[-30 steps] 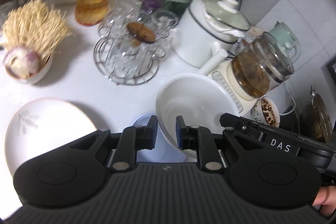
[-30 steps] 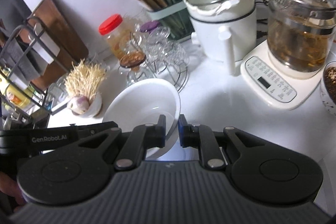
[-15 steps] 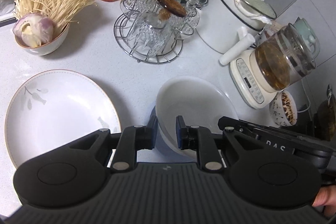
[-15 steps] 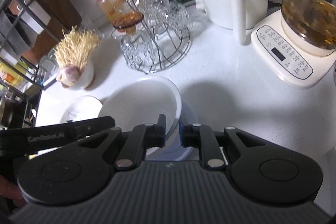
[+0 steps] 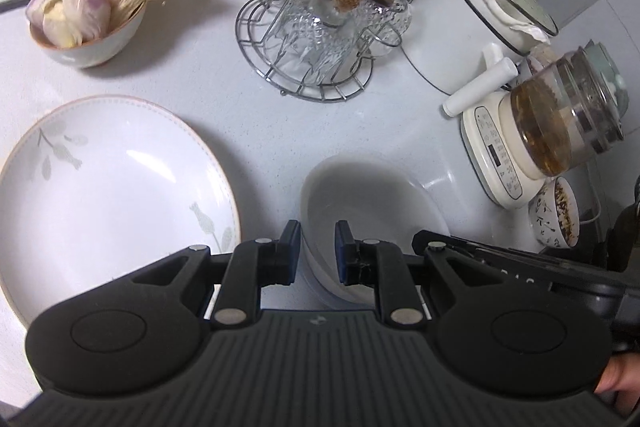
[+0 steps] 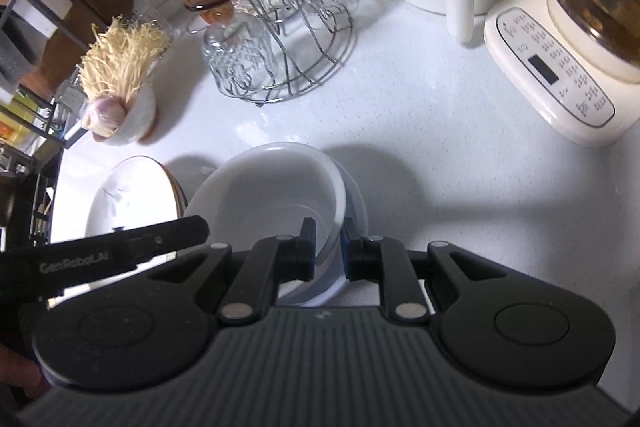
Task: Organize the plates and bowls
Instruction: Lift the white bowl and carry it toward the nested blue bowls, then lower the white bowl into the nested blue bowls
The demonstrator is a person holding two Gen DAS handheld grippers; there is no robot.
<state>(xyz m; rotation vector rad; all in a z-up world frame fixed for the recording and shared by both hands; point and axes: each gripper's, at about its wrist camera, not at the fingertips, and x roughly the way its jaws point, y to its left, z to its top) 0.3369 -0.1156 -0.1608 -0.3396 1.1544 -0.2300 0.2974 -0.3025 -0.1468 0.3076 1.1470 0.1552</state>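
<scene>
A plain white bowl (image 5: 372, 203) sits low over the white counter, nested in a pale blue-rimmed bowl (image 6: 356, 199) beneath it. My left gripper (image 5: 317, 243) is shut on the white bowl's left rim. My right gripper (image 6: 328, 243) is shut on the white bowl (image 6: 272, 195) at its right rim. A large white plate with a leaf pattern (image 5: 108, 191) lies flat to the left of the bowls; it also shows in the right wrist view (image 6: 132, 195).
A small bowl of enoki mushrooms and garlic (image 5: 88, 7) stands at the back left. A wire rack of crystal glasses (image 5: 320, 39), a white pot (image 5: 492, 23), a glass kettle on its base (image 5: 560, 123) and a patterned cup (image 5: 556, 219) crowd the back and right.
Both grippers have lowered the white bowl towards the counter, down into the blue-rimmed bowl. Both views now sit closer to the counter.
</scene>
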